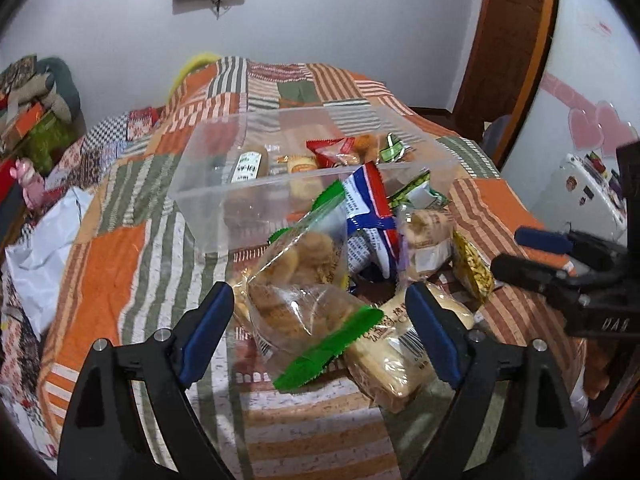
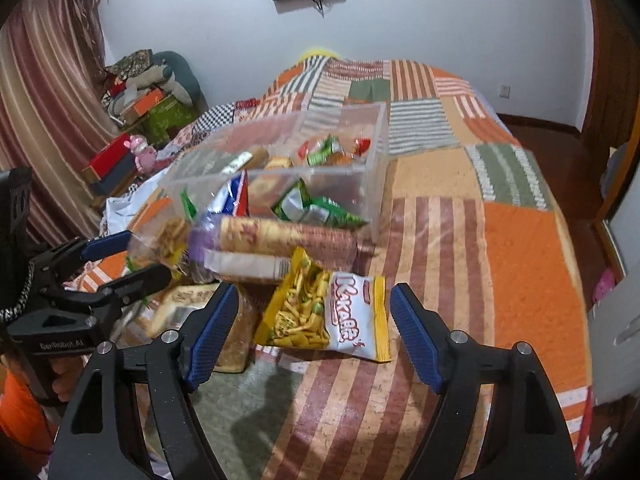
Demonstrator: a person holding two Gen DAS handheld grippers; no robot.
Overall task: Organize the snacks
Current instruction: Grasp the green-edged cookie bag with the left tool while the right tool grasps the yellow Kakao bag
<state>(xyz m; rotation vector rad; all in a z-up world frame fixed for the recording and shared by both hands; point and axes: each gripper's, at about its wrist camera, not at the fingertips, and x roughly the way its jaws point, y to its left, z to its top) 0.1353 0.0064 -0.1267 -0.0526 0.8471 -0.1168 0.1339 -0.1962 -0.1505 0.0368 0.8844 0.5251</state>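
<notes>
Left wrist view, left to right. A white plastic bag [image 1: 48,240] lies on the patchwork bedspread [image 1: 120,256] at the far left. The left gripper [image 1: 320,332] has its fingers [image 1: 204,328] spread wide, straddling but not touching a clear cookie bag with green seals [image 1: 304,292] that leans on the snack pile. Behind stands the clear plastic bin [image 1: 224,192], already holding several wrapped snacks. A blue-and-red packet [image 1: 368,216] is propped against the bin's near wall, beside a bread loaf pack [image 1: 392,360] lying under the cookie bag. The right gripper [image 1: 516,252] enters from the right edge, fingers apart.

Right wrist view, left to right. The left gripper [image 2: 132,254] reaches into the pile beside the cookie bag [image 2: 168,240]. A long biscuit roll [image 2: 280,240], blurred and possibly off the bedspread, crosses in front of the bin [image 2: 372,184]. The right gripper [image 2: 314,332] is wide open around, not touching, the yellow snack packet [image 2: 320,312] lying flat on the bedspread [image 2: 520,260].
</notes>
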